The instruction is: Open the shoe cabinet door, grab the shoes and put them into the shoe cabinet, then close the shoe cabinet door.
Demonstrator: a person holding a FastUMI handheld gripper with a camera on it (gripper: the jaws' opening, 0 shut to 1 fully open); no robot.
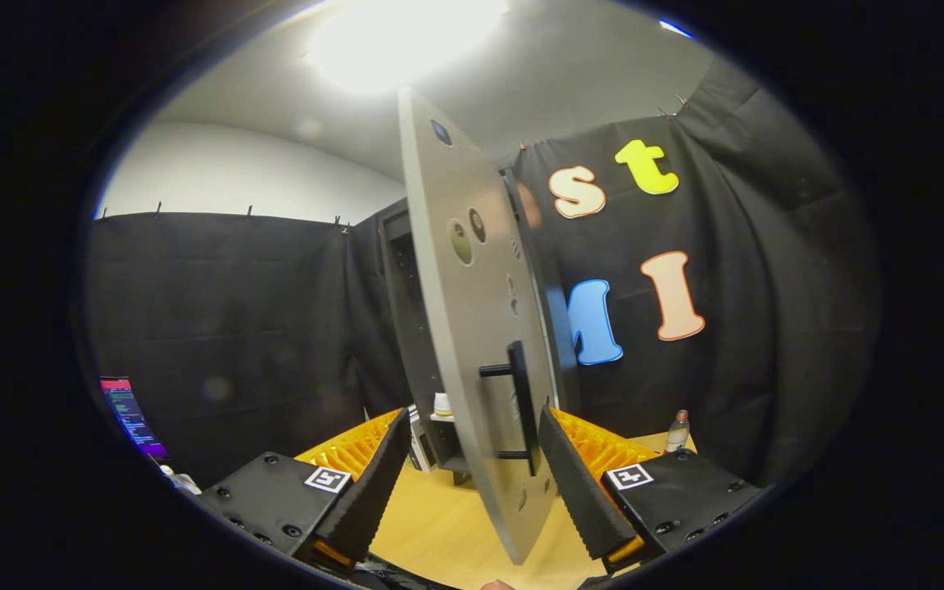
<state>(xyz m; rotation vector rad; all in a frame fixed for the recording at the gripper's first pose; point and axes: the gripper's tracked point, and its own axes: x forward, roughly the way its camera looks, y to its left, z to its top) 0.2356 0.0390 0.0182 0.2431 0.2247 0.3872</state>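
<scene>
Screen: a lit monitor is seen far to the left, against the booth cloth; its text is too small to be made out.
Small objects by the screen: pale items are cut off beside the left finger's housing and cannot be identified.
Left finger: it is seen rising from the gripper's body, with a square black-and-white marker fixed on the housing; no words are carried by the marker.
Worktop: a light wooden surface is seen between and beyond the fingers.
Shoe cabinet: a dark carcass is seen standing on the worktop behind the door, its inside largely hidden by the door and in shadow; no shoes can be made out.
White container: a small pale item with a yellowish band is seen at the cabinet's foot; its label cannot be read.
Shoe cabinet door: the grey panel is swung open and seen nearly edge-on, extending down between the fingers; round fittings are seen on it, and no writing.
Door handle: a dark bar handle is mounted on the door, just ahead of the right finger.
Gripper: the fingers are spread wide apart, nothing being clamped; the door's lower edge lies between them, nearer the right finger.
Right finger: a second square marker is carried on its housing.
Bottle: a small clear bottle is seen upright on the worktop beyond the right finger; its label is illegible.
</scene>
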